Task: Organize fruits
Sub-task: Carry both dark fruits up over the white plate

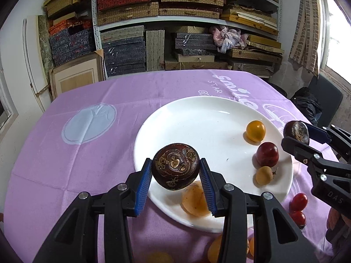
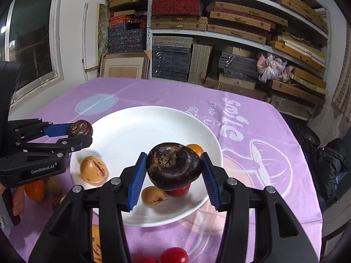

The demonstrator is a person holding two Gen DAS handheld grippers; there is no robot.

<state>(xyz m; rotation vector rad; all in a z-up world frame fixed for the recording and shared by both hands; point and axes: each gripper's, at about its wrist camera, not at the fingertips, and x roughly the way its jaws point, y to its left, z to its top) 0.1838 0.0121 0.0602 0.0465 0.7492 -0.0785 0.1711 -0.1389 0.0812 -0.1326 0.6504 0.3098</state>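
- The left gripper (image 1: pixel 175 171) hung over the near-left rim of the white plate (image 1: pixel 197 118), its blue fingers (image 1: pixel 143 188) clamped on a dark, round fruit (image 1: pixel 175 168) with a brown patterned top.
- The right gripper (image 2: pixel 174 168) had its fingers (image 2: pixel 137 179) pressed on a second dark fruit (image 2: pixel 174 166), held above the plate's near-right part.
- The plate sat on the purple cloth (image 1: pixel 65 164) that covered the surface.
- On the plate lay 1 small orange-yellow fruit (image 1: pixel 255 130), 1 red fruit (image 1: pixel 267 154) just in front of it, and 1 small tan fruit (image 1: pixel 264 175) touching the red one.
- 1 larger pale orange fruit (image 2: pixel 94 169) with a reddish streak rested near the plate's near-left rim.
- Off the plate, 2 red fruits (image 1: pixel 298 208) lay on the cloth at the near right; an orange fruit (image 2: pixel 35 189) and other small ones lay at the near left.
- Behind the surface stood shelves (image 1: pixel 186 22) stacked with flat boxes.
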